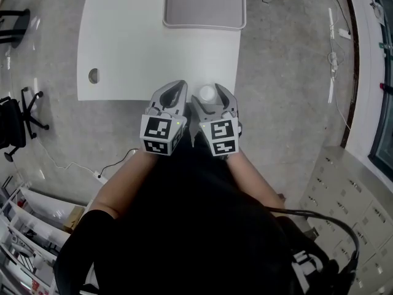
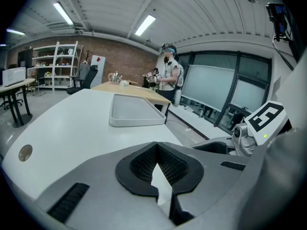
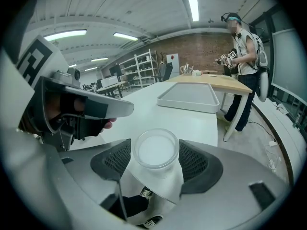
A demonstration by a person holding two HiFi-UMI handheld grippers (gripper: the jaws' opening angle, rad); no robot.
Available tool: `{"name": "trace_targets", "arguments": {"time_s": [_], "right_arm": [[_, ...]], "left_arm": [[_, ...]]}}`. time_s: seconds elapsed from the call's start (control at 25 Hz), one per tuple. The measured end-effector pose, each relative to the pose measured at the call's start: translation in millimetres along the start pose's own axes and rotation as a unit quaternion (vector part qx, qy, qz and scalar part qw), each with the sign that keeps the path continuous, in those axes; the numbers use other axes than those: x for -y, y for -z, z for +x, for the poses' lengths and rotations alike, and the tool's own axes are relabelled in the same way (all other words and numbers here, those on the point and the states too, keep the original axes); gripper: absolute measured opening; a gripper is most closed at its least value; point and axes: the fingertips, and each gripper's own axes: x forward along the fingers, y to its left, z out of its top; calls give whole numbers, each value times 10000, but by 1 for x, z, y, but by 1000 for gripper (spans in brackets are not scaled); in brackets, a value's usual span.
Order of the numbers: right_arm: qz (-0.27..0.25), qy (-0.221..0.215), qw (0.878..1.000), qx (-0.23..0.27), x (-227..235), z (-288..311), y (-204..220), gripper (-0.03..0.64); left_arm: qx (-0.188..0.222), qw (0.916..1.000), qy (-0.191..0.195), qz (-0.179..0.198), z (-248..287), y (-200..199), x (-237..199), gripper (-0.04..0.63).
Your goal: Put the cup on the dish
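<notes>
White table (image 1: pixel 123 42) fills the upper part of the head view, over a grey speckled floor, with a round cable hole (image 1: pixel 93 75) near its left edge. At the top centre lies the dish (image 1: pixel 204 24), a pale grey rectangular tray with a raised rim and rounded corners, and nothing in it.

The cup (image 1: pixel 207 93) is at the table's near edge, in the middle of the frame and well apart from the dish. It is small, round and milky white, upright with its open mouth up. In the right gripper view its rim reads as a clearer, translucent ring around a flat white inside, and its wall is plain and unmarked. Whether its base rests on the table cannot be made out.

The right gripper (image 1: pixel 210 94) has its jaws spread wide around the cup. The dark ribbed pads (image 3: pixel 197 161) sit just beside the cup's wall on either side, with no clear sign of pressing on it.

The left gripper (image 1: pixel 174 91) is just to the left of the right one. Its jaws are together, leaving only a thin slit that shows the white table, and nothing is between them.

Behind the table in both gripper views are a brick wall, shelves and a second person (image 3: pixel 242 56) standing beside a wooden table.
</notes>
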Motion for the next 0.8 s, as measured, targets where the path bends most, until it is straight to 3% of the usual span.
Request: {"name": "trace_targets", "arguments": {"time_s": [0.8], "right_arm": [[150,158,9997,-111,17,37,-1,258]], "left_arm": [[-280,9989,329,-170,46,4,-24,6]]}}
